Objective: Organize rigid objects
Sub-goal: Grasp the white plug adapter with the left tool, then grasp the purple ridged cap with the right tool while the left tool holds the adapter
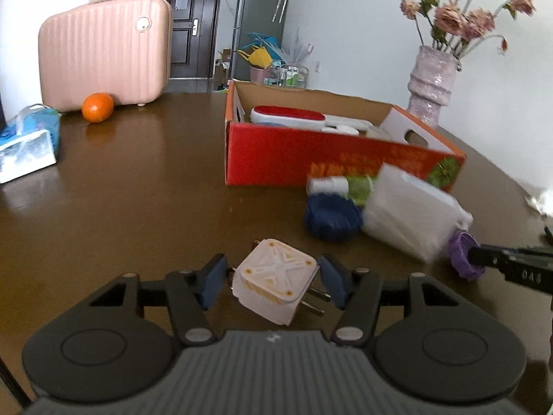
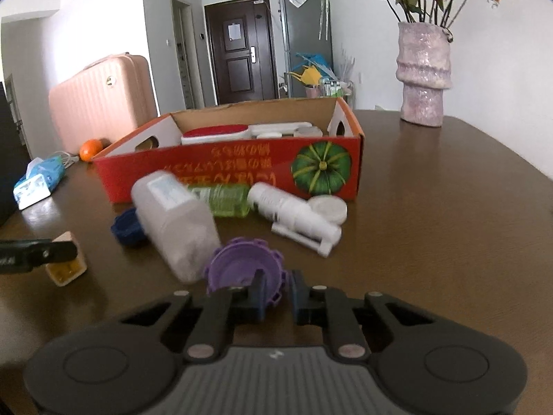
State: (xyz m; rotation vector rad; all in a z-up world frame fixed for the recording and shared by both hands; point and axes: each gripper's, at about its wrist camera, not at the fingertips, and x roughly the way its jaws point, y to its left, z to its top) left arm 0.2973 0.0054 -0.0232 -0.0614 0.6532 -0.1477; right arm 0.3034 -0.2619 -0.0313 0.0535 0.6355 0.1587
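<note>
A white plug adapter (image 1: 274, 285) with orange trim lies tilted on the brown surface (image 1: 138, 207), prongs to the right. A purple ridged cap (image 2: 242, 269) stands on edge nearby. Farther off lie a blue cap (image 1: 331, 216), a translucent bottle (image 2: 176, 221) on its side, a green bottle (image 2: 224, 199), a white spray bottle (image 2: 293, 216) and a white disc (image 2: 328, 209), all just before the red cardboard box (image 2: 242, 169).

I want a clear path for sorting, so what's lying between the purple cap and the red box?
In the right wrist view, a translucent bottle, a green bottle and a white spray bottle lie between the purple cap and the red box.
</note>
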